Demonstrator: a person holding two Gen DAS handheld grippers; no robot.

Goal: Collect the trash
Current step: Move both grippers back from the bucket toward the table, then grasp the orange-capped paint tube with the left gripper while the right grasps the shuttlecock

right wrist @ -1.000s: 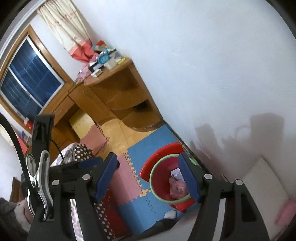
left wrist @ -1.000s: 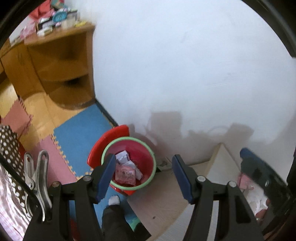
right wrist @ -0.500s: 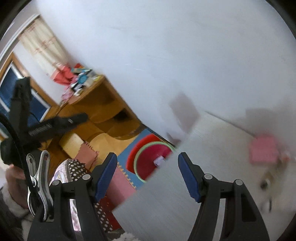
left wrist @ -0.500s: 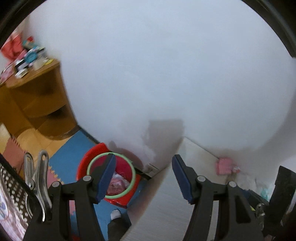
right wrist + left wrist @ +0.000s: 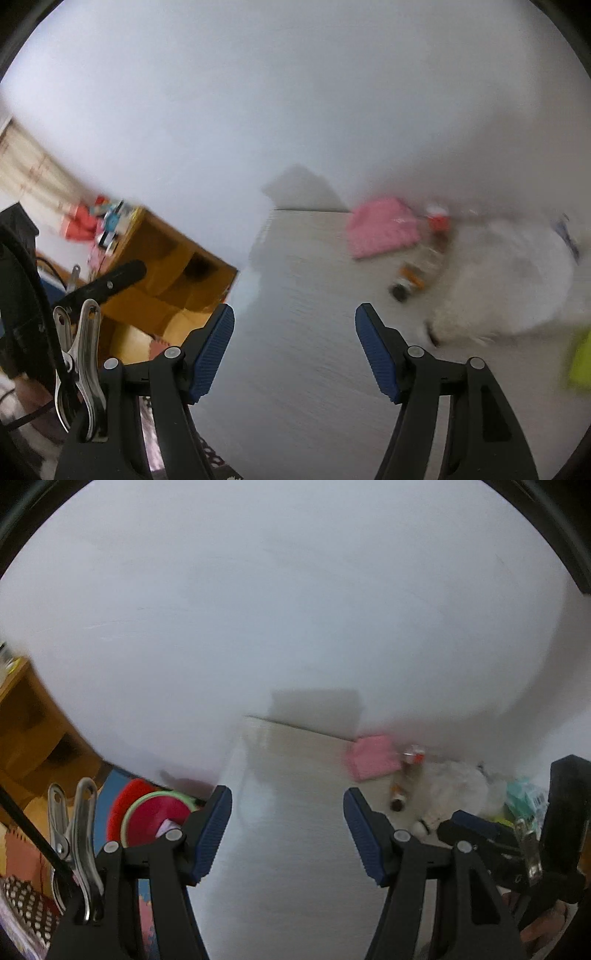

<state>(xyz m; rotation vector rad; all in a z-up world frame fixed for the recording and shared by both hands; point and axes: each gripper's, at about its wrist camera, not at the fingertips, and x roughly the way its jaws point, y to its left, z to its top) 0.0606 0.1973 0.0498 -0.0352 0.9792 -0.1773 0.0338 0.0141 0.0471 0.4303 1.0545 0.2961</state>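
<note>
My left gripper (image 5: 287,830) is open and empty above the pale wooden table (image 5: 295,849). My right gripper (image 5: 294,350) is open and empty above the same table (image 5: 295,369); it also shows at the right of the left wrist view (image 5: 476,827). A red trash bin with a green rim (image 5: 155,823) stands on the floor left of the table, with scraps inside. On the table's far right lie a pink packet (image 5: 373,757) (image 5: 384,227), a small bottle (image 5: 406,779) (image 5: 421,266) and a white crumpled heap (image 5: 454,790) (image 5: 509,280), all blurred.
A white wall runs behind the table. A wooden corner shelf (image 5: 166,266) with small items on top stands at the left. Blue and pink foam mats (image 5: 99,812) cover the floor. A yellow-green item (image 5: 580,362) and a teal packet (image 5: 524,797) lie at the table's right.
Both grippers have swung right, away from the bin and toward the table. The bin has slid to the left edge and the trash on the table has come into view. Both stay open.
</note>
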